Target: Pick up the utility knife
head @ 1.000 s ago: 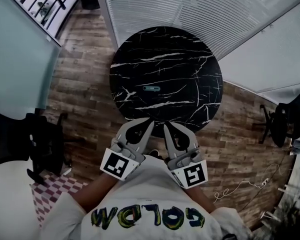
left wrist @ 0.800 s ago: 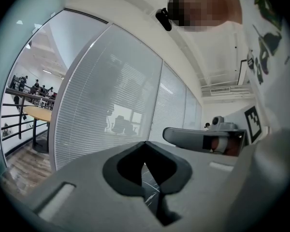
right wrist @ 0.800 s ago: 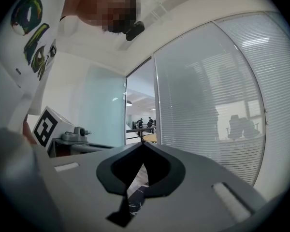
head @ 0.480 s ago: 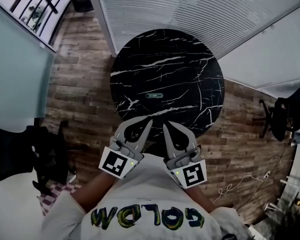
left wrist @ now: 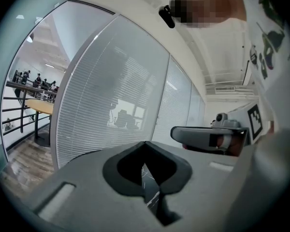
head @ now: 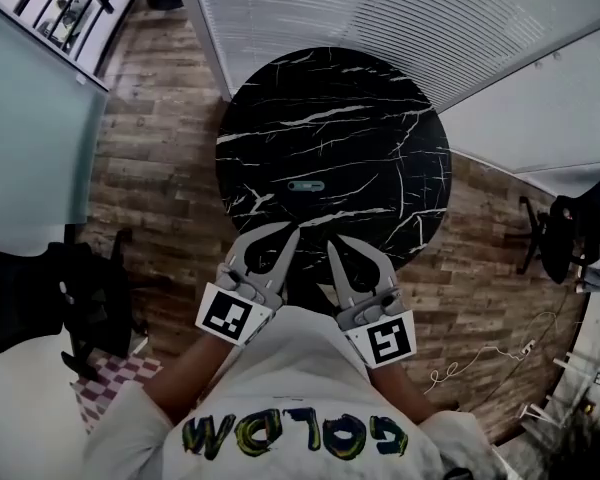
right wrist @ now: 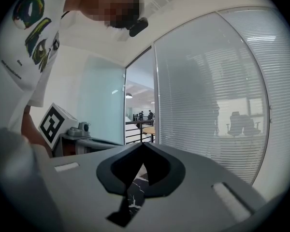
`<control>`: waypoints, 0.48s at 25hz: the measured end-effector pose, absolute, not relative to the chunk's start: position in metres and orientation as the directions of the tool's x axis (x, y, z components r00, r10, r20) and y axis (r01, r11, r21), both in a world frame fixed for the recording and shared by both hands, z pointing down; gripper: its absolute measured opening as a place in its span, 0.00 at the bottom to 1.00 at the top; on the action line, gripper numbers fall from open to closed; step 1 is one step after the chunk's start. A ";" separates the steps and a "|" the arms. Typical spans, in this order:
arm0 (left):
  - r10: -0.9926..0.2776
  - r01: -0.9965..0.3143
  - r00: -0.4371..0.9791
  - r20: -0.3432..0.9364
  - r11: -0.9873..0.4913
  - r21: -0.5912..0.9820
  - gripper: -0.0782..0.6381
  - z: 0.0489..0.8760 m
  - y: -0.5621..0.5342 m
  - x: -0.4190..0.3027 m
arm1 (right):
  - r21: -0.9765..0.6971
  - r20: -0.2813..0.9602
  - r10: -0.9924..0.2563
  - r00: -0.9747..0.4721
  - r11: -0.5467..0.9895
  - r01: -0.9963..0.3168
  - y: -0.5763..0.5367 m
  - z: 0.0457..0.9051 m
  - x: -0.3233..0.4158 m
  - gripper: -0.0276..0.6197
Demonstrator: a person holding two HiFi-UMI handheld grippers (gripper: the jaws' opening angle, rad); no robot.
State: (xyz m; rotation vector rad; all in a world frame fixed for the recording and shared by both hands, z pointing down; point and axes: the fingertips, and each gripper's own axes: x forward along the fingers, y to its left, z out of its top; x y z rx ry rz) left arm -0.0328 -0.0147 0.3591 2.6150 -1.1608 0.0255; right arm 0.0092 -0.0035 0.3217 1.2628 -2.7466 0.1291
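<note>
Left claw [head: 293,232] & right claw [head: 330,244] have both edged fwd since a sec ago, tips now over the near rim of the round black veined worktop [head: 380,118]. Each is clenched w/ nothing between its jaws, tips close but apart. Utility knife [head: 305,185] lies flat approx mid-worktop, well ahead of both tips, prob grey-bodied, too small to be sure

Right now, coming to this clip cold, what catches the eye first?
A round black marble table with white veins fills the middle of the head view, on a wooden floor beside slatted blinds. One small utility knife lies alone near its centre. At the near edge, the left gripper and right gripper point towards it, both shut and empty.
</note>
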 end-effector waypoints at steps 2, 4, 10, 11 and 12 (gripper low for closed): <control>-0.725 -0.732 0.675 0.141 -0.631 0.257 0.11 0.369 -0.018 -0.032 | -0.032 0.184 -0.726 -0.663 0.669 -0.742 -0.006 0.337 0.009 0.05; -0.722 -0.733 0.673 0.160 -0.625 0.268 0.11 0.383 -0.024 -0.032 | -0.013 0.216 -0.702 -0.679 0.693 -0.721 -0.013 0.354 0.008 0.05; -0.704 -0.734 0.677 0.214 -0.625 0.265 0.11 0.433 -0.042 -0.031 | -0.012 0.323 -0.638 -0.699 0.736 -0.677 -0.040 0.415 0.006 0.12; -0.700 -0.734 0.678 0.225 -0.627 0.262 0.11 0.443 -0.045 -0.030 | -0.014 0.338 -0.626 -0.703 0.743 -0.669 -0.044 0.425 0.006 0.12; -0.696 -0.733 0.679 0.232 -0.629 0.259 0.11 0.453 -0.050 -0.029 | -0.010 0.352 -0.613 -0.707 0.753 -0.658 -0.048 0.436 0.006 0.13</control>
